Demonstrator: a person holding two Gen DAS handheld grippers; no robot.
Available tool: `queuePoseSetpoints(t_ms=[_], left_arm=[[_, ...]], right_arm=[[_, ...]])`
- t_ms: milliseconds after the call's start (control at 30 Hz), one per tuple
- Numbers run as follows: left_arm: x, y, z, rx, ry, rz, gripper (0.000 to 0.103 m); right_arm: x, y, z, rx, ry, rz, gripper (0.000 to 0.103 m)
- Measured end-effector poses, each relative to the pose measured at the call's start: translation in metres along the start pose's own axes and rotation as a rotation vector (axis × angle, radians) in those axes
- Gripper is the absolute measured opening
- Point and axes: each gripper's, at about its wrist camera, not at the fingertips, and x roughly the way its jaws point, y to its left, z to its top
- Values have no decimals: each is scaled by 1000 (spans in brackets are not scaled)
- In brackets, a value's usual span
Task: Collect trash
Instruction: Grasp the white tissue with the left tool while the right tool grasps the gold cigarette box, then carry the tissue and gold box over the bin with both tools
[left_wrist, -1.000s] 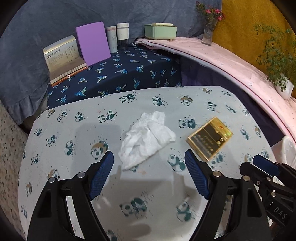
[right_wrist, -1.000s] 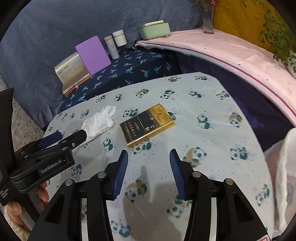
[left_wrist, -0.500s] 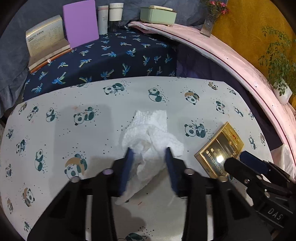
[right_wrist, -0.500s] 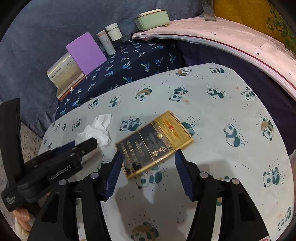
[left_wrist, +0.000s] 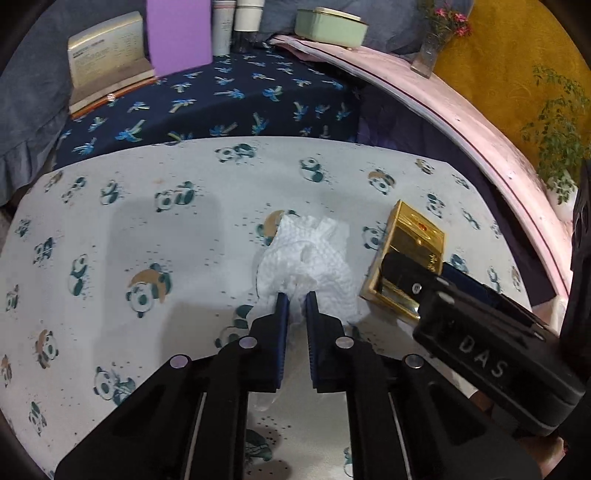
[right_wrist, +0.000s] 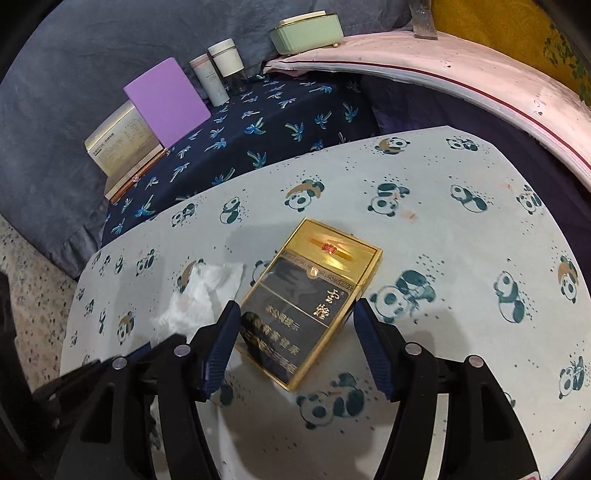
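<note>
writing on tools: the right tool's black body reads "DAS" in white, seen from the left wrist view. No text readable on the left tool in these views.
writing on pack: gold Chinese characters on the dark panel of the gold-and-black cigarette pack (right_wrist: 314, 299); too small and skewed to transcribe reliably. Small red emblem on the gold lid.
writing on box: rows of fine print on the cream-and-gold upright box (right_wrist: 122, 144); not legible.
left gripper (left_wrist: 294, 300): blue-padded jaws closing, only a narrow gap left, pinching the near edge of the crumpled white paper tissue (left_wrist: 310, 264). The tissue bunches up between the pads; the rest of it lies on the cloth.
right gripper (right_wrist: 295, 321): jaws opening, spread wide, straddling the near end of the cigarette pack. Left pad just beside or touching the pack's left edge, cannot tell which; right pad clear of it. Not gripped.
tissue position: centre of the white panda-print tablecloth (left_wrist: 110, 258), just left of the cigarette pack, almost touching it.
pack position: lying flat on the same cloth, lid end pointing away from the right gripper.
background: navy palm-print cloth (left_wrist: 229, 103) behind the table, with a purple rectangular board (left_wrist: 179, 35), two white cylindrical bottles (right_wrist: 218, 74), and a mint green lidded box (left_wrist: 330, 27) on a pink ledge.
</note>
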Motion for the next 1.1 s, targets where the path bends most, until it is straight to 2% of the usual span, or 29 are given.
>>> queuePoseSetpoints(t_ms=[200, 333, 400, 500, 800, 1100], left_arm=[[0, 21, 6, -57, -12, 57, 9], [0, 25, 7, -66, -9, 54, 9], [-1, 23, 6, -59, -9, 59, 9], [-5, 17, 0, -44, -9, 59, 9], [-31, -26, -22, -3, -9, -1, 9], [-66, -93, -50, 77, -16, -78, 9]], right_arm=[[14, 15, 7, -3, -17, -39, 69], [18, 26, 3, -76, -34, -102, 69], [19, 33, -3, -142, -39, -153, 64], [12, 30, -12, -173, -42, -161, 61], [-39, -14, -37, -88, -45, -125, 58], [-114, -57, -65, -31, -108, -154, 57]])
